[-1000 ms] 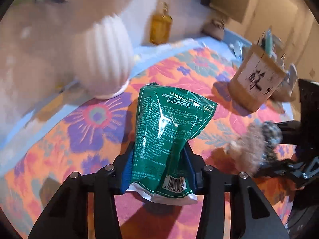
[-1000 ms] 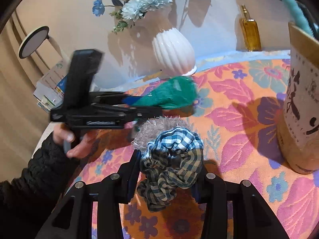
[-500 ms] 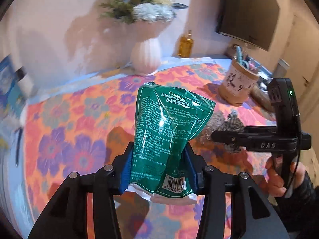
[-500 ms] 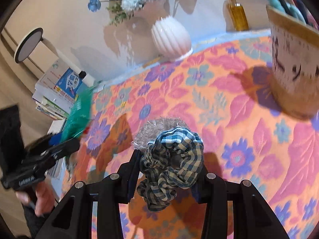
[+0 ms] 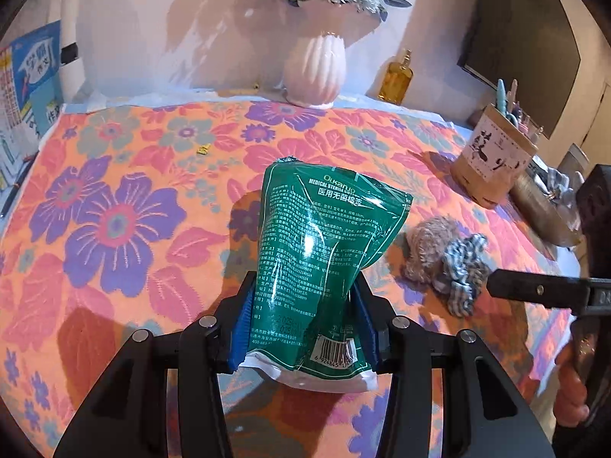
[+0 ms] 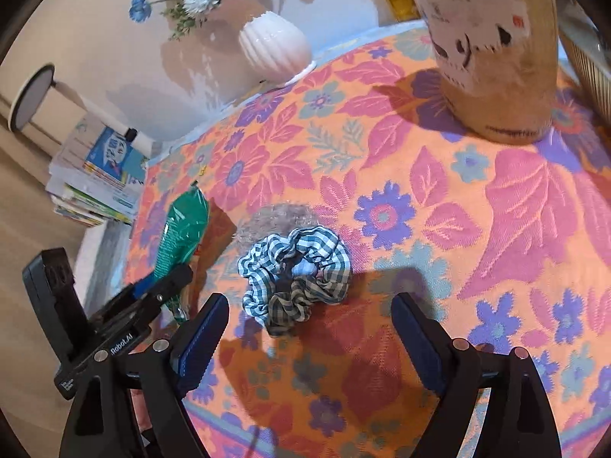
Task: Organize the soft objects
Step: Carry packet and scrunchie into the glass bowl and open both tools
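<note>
Right wrist: checked scrunchie (image 6: 296, 273) on cloth, just ahead of spread right tongs (image 6: 309, 337).

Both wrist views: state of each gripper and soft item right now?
left gripper: shut on green pouch.
green pouch: held upright above the cloth.
right gripper: open, holding nothing.
plaid scrunchie: lying on the cloth, touching fuzzy scrunchie.
fuzzy scrunchie: lying on the cloth.

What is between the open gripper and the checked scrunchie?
Nothing visible. The right gripper is open with the scrunchie lying on the tablecloth just ahead of it. The fuzzy scrunchie lies behind it.
</note>
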A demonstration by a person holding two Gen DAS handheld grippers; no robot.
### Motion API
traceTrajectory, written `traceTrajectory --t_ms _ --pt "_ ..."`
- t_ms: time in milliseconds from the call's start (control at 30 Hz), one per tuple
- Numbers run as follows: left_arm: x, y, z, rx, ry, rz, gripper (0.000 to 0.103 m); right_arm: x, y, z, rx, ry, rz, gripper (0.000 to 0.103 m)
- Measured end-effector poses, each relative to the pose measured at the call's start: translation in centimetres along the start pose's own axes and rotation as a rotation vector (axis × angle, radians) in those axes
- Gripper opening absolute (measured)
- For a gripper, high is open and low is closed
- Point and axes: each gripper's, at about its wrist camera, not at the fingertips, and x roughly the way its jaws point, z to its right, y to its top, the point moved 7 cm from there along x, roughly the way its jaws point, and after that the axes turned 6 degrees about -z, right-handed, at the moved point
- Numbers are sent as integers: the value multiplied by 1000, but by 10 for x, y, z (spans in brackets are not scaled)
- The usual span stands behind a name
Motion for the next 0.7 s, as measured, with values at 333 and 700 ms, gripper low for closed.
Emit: traceTrajectory --t_ms 333,700 --pt "-1 1 -4 -7 28 25 43 20 16 -33 -189 -285 81 82" --pt "-22 10 -3 -33 15 73 43 0 21 -52 -226 -259 155 35"
